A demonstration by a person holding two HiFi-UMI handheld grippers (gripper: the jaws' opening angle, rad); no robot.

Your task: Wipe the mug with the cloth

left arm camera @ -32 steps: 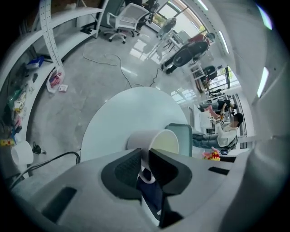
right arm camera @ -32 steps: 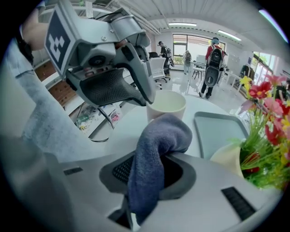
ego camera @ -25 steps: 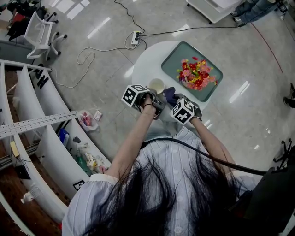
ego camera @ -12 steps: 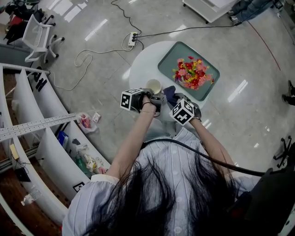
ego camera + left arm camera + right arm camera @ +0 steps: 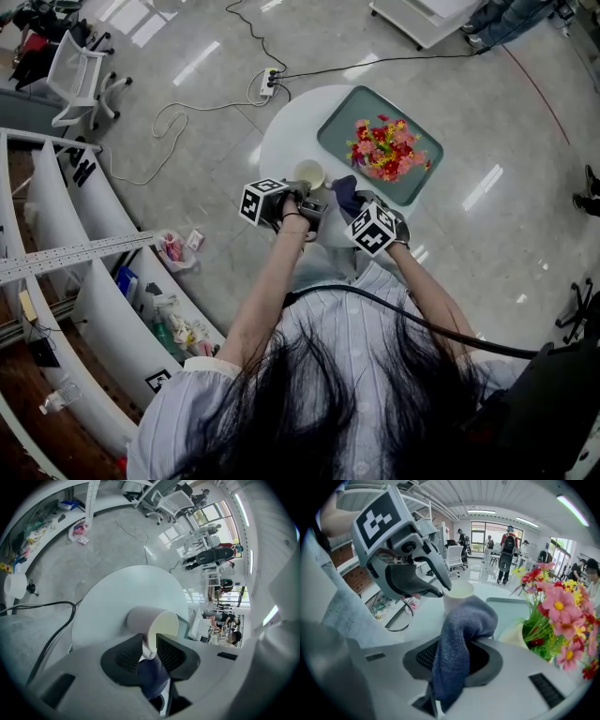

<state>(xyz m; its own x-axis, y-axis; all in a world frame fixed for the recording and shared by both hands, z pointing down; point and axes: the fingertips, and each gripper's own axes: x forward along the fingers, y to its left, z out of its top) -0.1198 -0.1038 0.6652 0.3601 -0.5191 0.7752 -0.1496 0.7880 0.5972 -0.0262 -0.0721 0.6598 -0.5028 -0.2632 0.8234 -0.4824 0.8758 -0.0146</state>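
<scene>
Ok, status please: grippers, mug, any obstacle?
Left hand-held gripper shut on mug. Right hand-held gripper shut on cloth, close to mug. Flowers near on the right, not between.

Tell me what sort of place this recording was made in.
Probably an open-plan office or lab: a wheeled office chair and a power strip on a polished floor, curved white shelving with clutter, and a person with a backpack near windows.
</scene>
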